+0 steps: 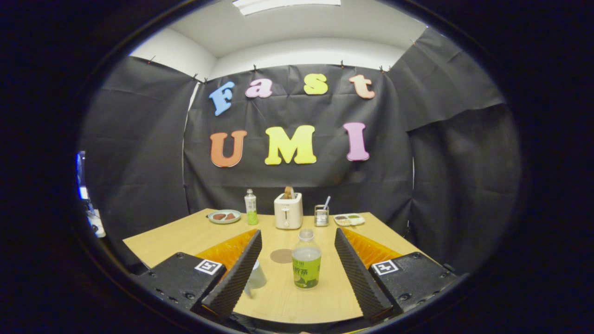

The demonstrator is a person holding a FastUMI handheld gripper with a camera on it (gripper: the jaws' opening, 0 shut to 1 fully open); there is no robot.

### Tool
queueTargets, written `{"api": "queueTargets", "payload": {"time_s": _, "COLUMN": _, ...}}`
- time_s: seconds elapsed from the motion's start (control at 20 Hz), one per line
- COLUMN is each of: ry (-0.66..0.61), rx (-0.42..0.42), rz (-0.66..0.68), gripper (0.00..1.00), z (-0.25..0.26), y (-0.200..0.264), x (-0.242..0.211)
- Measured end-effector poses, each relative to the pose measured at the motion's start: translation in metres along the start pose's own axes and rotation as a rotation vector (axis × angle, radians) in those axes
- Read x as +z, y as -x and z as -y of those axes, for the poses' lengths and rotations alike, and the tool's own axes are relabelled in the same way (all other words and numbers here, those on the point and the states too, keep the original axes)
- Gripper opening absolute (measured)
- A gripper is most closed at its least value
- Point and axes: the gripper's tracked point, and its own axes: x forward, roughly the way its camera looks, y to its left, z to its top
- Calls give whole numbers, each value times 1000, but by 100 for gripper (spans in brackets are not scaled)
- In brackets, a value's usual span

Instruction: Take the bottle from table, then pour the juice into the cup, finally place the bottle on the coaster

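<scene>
A clear bottle (306,262) with a green label and pale juice stands upright on the wooden table (176,243), between my two fingers and a little ahead of their tips. My gripper (297,241) is open wide, touching nothing. A clear cup (256,277) stands by the left finger, partly hidden behind it. A round brown coaster (281,256) lies flat on the table just left of the bottle and behind the cup.
Along the table's far edge stand a grey plate (224,216) with food, a second small bottle (251,207) with green liquid, a white toaster (288,210), a metal holder (321,215) and a divided dish (349,219). Black cloth walls close in the booth.
</scene>
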Motion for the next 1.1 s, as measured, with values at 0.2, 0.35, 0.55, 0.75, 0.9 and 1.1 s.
{"api": "queueTargets", "payload": {"time_s": 0.2, "ry": -30, "rx": -3, "rz": -32, "gripper": 100, "z": 7, "y": -37, "x": -25}}
{"api": "queueTargets", "payload": {"time_s": 0.35, "ry": -12, "rx": -15, "rz": -73, "gripper": 100, "z": 7, "y": -65, "x": -49}}
{"api": "queueTargets", "payload": {"time_s": 0.55, "ry": 14, "rx": -8, "rz": -104, "gripper": 100, "z": 2, "y": -96, "x": -69}}
{"api": "queueTargets", "payload": {"time_s": 0.75, "ry": 4, "rx": -6, "rz": -89, "gripper": 100, "z": 2, "y": -117, "x": -77}}
{"api": "queueTargets", "payload": {"time_s": 0.9, "ry": -4, "rx": -18, "rz": -107, "gripper": 100, "z": 8, "y": -128, "x": -84}}
{"api": "queueTargets", "payload": {"time_s": 1.1, "ry": -2, "rx": -20, "rz": -125, "gripper": 100, "z": 12, "y": -141, "x": -92}}
